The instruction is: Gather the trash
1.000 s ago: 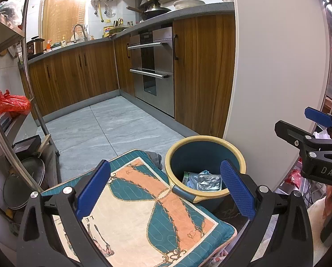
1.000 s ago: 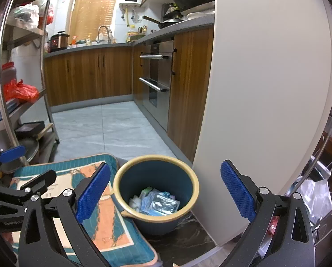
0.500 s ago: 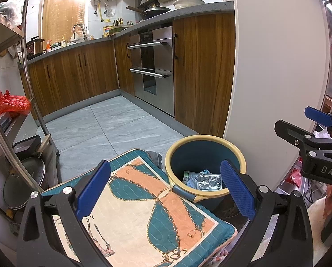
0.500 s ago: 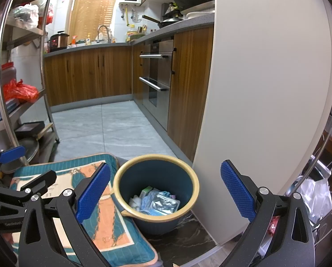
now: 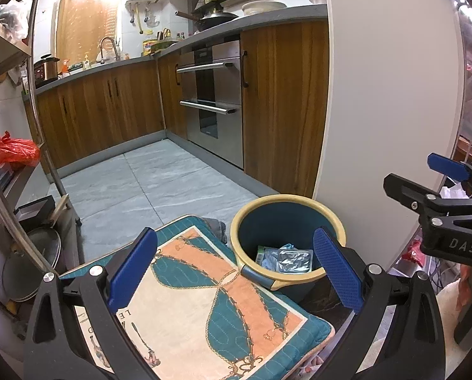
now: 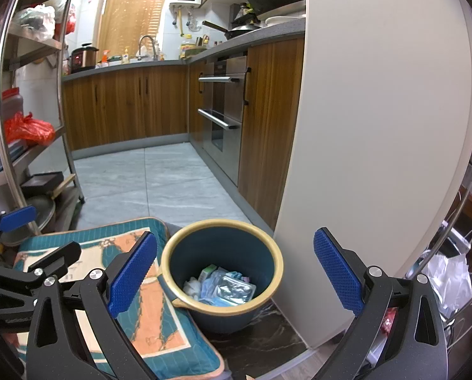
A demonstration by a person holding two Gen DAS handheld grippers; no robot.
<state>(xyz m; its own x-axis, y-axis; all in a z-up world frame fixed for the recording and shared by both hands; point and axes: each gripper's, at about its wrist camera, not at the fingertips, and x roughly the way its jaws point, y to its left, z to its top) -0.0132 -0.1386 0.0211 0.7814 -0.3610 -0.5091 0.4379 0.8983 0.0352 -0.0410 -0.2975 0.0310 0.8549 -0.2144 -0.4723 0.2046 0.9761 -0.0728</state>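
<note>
Nearest the lens in the left wrist view, the left claw [image 5: 234, 264] stands spread wide with nothing between its blue pads, hanging above a patterned teal and orange cushion [image 5: 204, 304] and touching nothing. The right claw [image 6: 234, 264] is likewise spread wide and empty, held above the bin [image 6: 275, 247] and the cushion's edge. In the left view its side shows at the right of the frame, and something pale sits near it, too unclear to name.

Just beyond the pads, the teal bin with a yellow rim stands on dark flooring, touching the cushion and close against a white cabinet side [image 6: 378, 126]. Inside lies the trash [image 6: 223, 288]: a silvery foil packet, bluish wrappers, a small green and white carton. The heap covers only the bottom.

Judging by this, some collecting looks done, since wrappers already rest in the bin and both claws are free. What remains is hard to tell: no loose litter shows on the grey tiled floor [image 6: 160, 177] further off. A red plastic bag [image 6: 30, 128] sits on the metal rack at the left, but whether it counts as trash is not clear. Beyond the floor stand wooden cabinets and a steel oven [image 6: 223, 107].
</note>
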